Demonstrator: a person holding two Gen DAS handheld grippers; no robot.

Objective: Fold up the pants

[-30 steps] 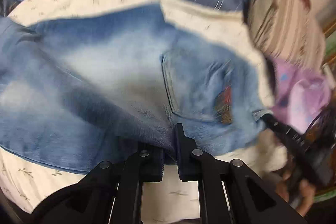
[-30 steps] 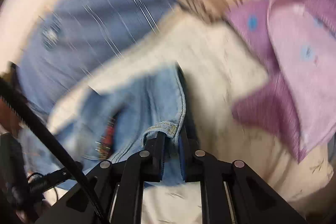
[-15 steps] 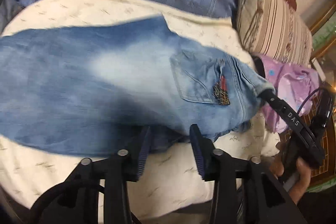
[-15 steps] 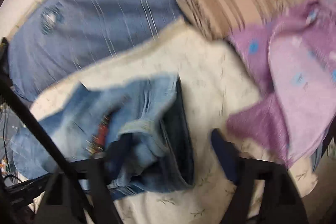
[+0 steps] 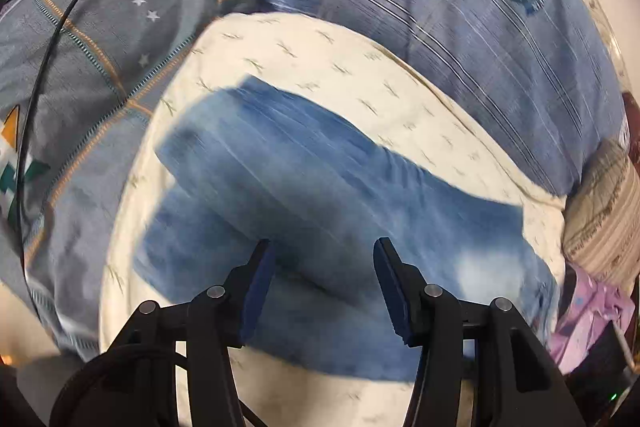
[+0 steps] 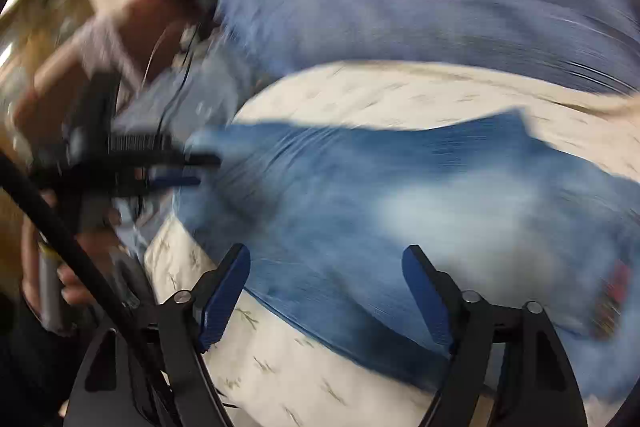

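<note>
Hovering with both the left gripper [image 5: 322, 287] and right gripper [image 6: 326, 291] spread and empty over the jeans [image 5: 320, 211] lying lengthwise on the cream sheet [image 5: 328, 59], we should next pinch matching hems and fold evenly.

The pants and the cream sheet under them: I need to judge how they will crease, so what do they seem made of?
The pants look like denim: matte blue with faded pale patches; the weave itself is blurred. The cream sheet looks like thin, matte woven cotton or a blend, printed with small sprigs; it lies smooth. Both the left gripper and the right gripper hang open above the pants.
</note>
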